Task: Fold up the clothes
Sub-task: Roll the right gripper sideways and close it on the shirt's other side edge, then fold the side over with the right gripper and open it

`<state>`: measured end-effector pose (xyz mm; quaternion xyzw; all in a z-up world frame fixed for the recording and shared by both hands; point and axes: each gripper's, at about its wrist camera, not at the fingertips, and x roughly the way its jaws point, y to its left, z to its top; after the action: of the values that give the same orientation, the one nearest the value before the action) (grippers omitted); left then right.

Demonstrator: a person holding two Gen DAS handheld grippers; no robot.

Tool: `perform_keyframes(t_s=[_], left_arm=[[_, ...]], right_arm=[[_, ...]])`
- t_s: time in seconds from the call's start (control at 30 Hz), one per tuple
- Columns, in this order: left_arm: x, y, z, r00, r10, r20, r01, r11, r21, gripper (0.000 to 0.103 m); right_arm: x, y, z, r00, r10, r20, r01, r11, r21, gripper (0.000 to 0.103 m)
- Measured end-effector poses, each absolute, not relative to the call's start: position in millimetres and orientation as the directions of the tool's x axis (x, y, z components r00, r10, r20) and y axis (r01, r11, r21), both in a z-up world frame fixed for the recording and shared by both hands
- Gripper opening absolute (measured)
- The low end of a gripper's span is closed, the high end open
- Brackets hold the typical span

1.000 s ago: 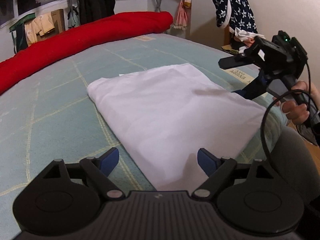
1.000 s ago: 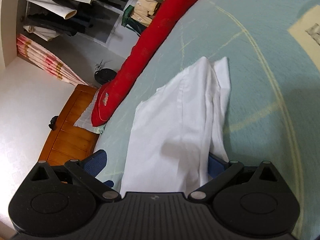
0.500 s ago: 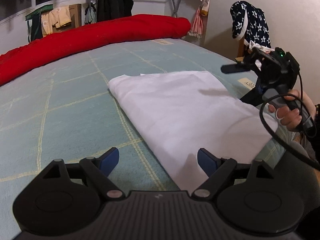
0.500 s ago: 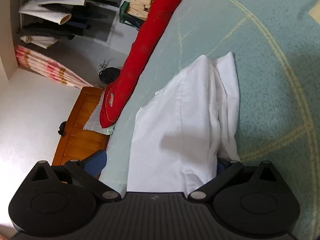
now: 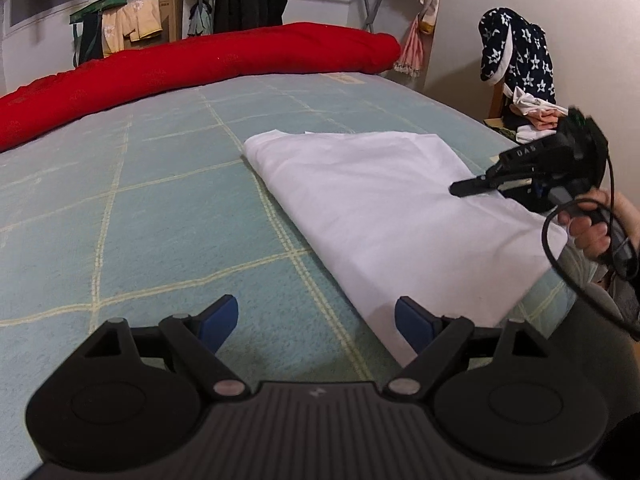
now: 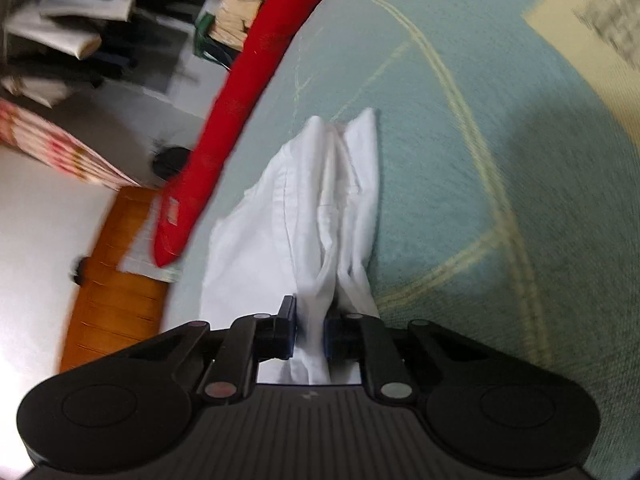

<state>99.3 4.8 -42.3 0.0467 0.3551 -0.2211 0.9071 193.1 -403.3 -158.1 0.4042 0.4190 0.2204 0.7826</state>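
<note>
White folded garment (image 5: 380,200) lies flat on your pale green bed cover (image 5: 140,208), with the long red bolster (image 5: 192,64) well beyond it. Your right gripper (image 6: 310,334) is closing, its blue pads pinching a bunched edge of the cloth between them. Your left gripper (image 5: 316,322) stands wide apart at the near corner, gripping nothing.

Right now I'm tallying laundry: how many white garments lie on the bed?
1: the white garment lies on the bed, its near edge pinched as the right gripper closes. Others may be hidden.
</note>
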Motion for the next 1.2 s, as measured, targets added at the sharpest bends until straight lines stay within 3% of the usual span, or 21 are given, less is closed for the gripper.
perform_keyframes(t_s=[0.13,0.27,0.43,0.5,0.57,0.7,0.8,0.87,1.03,1.2], left_arm=[[97.6,8.4,-40.5,0.655,-0.369,-0.660,0.434,0.898,-0.072,0.086],[98.0,7.7,-38.8,0.660,-0.373,-0.653,0.437,0.897,-0.071,0.086],[99.5,1.4,-38.3,0.659,-0.380,-0.649,0.449,0.891,-0.066,0.086],[99.4,0.2,-38.2,0.657,-0.385,-0.648,0.452,0.889,-0.070,0.086],[99.2,-0.4,-38.0,0.655,-0.388,-0.648,0.455,0.888,-0.072,0.086],[99.9,-0.6,-39.1,0.650,-0.384,-0.656,0.456,0.887,-0.067,0.086],[101.9,-0.7,-41.4,0.645,-0.374,-0.666,0.449,0.891,-0.066,0.086],[102.8,-1.8,-43.3,0.641,-0.373,-0.671,0.450,0.891,-0.066,0.086],[103.1,-4.2,-45.0,0.633,-0.383,-0.673,0.453,0.888,-0.079,0.086],[101.2,-0.8,-44.2,0.635,-0.375,-0.675,0.448,0.891,-0.074,0.086]], right_arm=[[187.5,-387.1,-128.4,0.566,0.614,-0.550,-0.070,0.701,0.710,0.017],[183.6,-388.9,-106.0,0.604,0.592,-0.534,-0.100,0.720,0.686,0.010],[185.1,-394.9,-95.3,0.590,0.631,-0.503,-0.149,0.698,0.701,0.010],[187.9,-392.5,-102.5,0.571,0.631,-0.526,-0.139,0.705,0.696,0.020],[188.3,-395.6,-114.8,0.562,0.651,-0.511,-0.127,0.679,0.723,0.045],[191.3,-402.8,-144.0,0.549,0.714,-0.435,-0.110,0.577,0.809,0.049],[193.0,-410.5,-161.1,0.565,0.744,-0.358,-0.103,0.493,0.864,0.047],[194.9,-414.2,-167.8,0.572,0.745,-0.343,-0.088,0.471,0.878,0.034],[196.4,-409.7,-170.9,0.585,0.717,-0.380,-0.095,0.526,0.845,0.013],[188.4,-393.9,-151.3,0.607,0.649,-0.458,-0.130,0.650,0.749,0.011]])
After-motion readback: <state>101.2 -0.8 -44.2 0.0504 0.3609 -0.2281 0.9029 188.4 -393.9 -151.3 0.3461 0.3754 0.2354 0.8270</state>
